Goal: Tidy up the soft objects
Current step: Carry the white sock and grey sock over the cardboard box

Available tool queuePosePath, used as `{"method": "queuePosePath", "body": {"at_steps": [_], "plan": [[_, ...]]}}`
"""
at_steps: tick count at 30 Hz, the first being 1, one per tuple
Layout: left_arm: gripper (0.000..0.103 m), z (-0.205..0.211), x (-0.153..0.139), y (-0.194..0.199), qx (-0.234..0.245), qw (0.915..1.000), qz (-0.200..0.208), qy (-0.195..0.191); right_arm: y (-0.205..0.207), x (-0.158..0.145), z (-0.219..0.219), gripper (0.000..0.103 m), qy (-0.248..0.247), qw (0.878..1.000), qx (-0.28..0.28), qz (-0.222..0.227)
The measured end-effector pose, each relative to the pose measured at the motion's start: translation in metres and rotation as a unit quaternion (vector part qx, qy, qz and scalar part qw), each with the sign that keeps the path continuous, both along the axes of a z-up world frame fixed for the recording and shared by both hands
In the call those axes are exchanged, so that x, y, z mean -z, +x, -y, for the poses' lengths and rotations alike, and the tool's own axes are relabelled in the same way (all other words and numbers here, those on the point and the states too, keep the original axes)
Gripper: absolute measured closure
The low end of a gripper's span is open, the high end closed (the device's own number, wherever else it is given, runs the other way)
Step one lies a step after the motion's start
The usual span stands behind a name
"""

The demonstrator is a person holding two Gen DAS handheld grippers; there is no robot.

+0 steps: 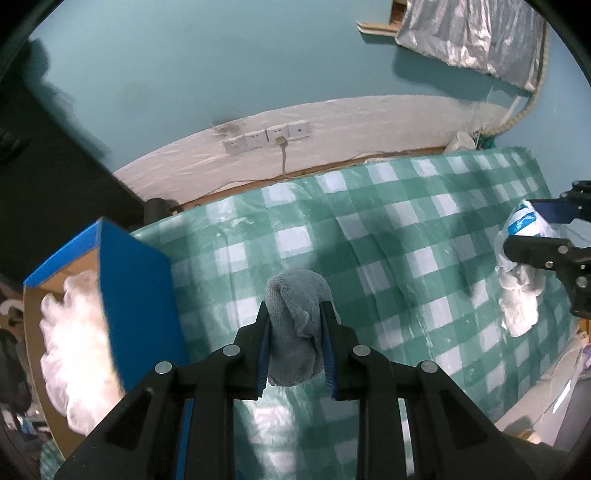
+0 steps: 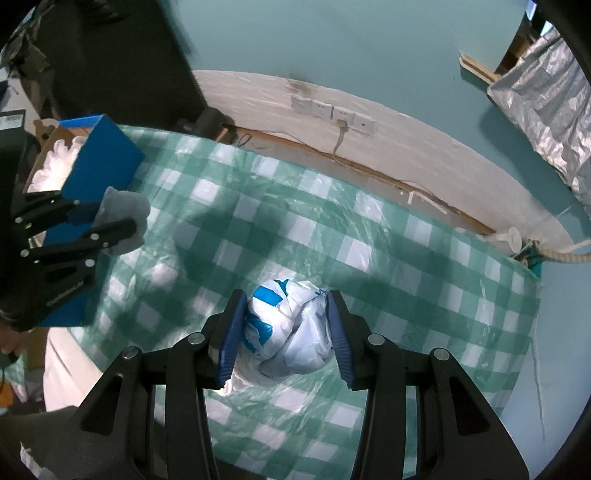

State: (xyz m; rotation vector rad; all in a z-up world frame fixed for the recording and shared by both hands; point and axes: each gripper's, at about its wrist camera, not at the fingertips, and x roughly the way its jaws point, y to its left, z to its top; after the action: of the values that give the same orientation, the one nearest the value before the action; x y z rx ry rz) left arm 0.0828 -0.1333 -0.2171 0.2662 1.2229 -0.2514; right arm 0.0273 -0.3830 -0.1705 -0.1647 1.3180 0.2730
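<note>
My left gripper (image 1: 295, 310) is shut on a grey knitted sock (image 1: 295, 325), held above the green checked tablecloth (image 1: 369, 229). In the right wrist view the same gripper (image 2: 110, 218) and sock (image 2: 125, 210) hang beside the blue box (image 2: 107, 158). My right gripper (image 2: 286, 302) is shut on a crumpled white and blue plastic bag (image 2: 291, 328), lifted off the cloth. The left wrist view shows that gripper (image 1: 524, 225) and bag (image 1: 517, 288) at the right edge. The blue cardboard box (image 1: 136, 295) stands at the left, with white crumpled plastic (image 1: 77, 343) inside.
Wall sockets (image 1: 266, 138) with a plugged cable sit on the white strip behind the table. A silver foil sheet (image 1: 472, 33) hangs at the upper right. A dark panel (image 1: 48, 147) stands at the left. A rope (image 2: 565, 256) lies at the table's far right corner.
</note>
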Motion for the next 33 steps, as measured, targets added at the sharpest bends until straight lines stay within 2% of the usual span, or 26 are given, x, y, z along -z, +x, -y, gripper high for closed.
{"method": "queuePosePath", "body": {"at_steps": [16,22,33], "plan": [[0.079,-0.054,-0.057,-0.038,-0.077,0.9962,0.033,-0.025,-0.01,-0.034,-0.042,0.06,0.012,0.999,-0.046,0.018],[0.079,-0.087,-0.064,-0.053,-0.123,0.9914,0.033,-0.031,-0.01,-0.043,-0.068,0.06,0.022,0.997,-0.072,0.025],[0.079,-0.161,-0.067,-0.078,-0.207,0.9773,0.038,-0.025,-0.006,-0.053,-0.132,0.06,0.038,0.99,-0.131,0.032]]}}
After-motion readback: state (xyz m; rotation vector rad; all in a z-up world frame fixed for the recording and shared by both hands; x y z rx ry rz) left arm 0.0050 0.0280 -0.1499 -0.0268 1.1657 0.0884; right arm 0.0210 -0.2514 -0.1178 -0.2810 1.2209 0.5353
